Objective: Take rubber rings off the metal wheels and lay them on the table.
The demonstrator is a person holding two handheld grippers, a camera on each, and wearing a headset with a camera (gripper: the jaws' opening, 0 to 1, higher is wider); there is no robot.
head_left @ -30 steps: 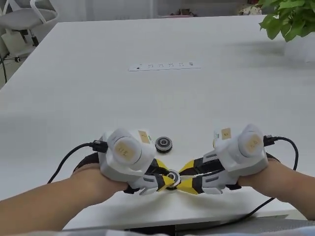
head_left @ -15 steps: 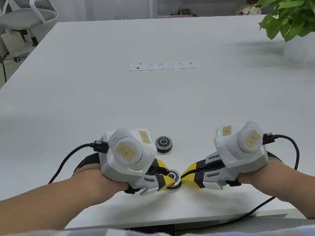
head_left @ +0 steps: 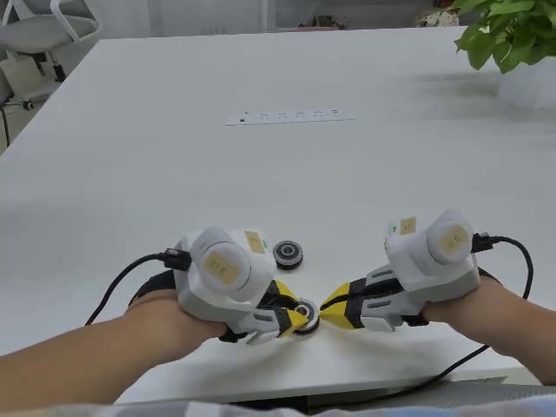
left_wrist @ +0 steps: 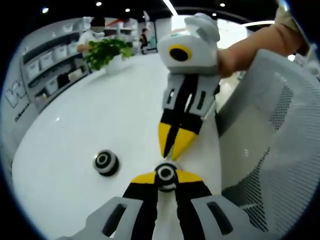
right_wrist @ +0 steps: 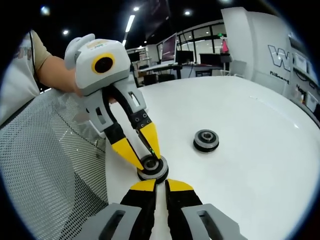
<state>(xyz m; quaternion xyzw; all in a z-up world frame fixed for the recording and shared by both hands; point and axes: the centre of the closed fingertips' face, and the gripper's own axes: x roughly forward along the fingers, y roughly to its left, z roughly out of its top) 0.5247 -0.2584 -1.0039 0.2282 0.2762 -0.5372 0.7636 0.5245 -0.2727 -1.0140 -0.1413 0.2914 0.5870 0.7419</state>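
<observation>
One wheel (left_wrist: 166, 174) clamped in left hand-held gripper (head_left: 297, 320) at table (head_left: 408, 360) edge; right hand-held gripper (head_left: 328, 305) closed.

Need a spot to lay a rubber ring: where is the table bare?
The wide bare table between the power strip and the loose wheel is free, as is the stretch right of that wheel toward the plant. The near edge is crowded: left gripper, held wheel, right gripper.

Open-plan office or lab; large white table (head_left: 261, 78) with power strip (head_left: 289, 115); potted plant (head_left: 508, 35) at corner; swivel chair (head_left: 43, 30) beyond; mesh chair back (right_wrist: 55, 150); monitors (right_wrist: 172, 47) on desks; shelves with bins (left_wrist: 47, 60); ceiling spotlights (right_wrist: 136, 8).
</observation>
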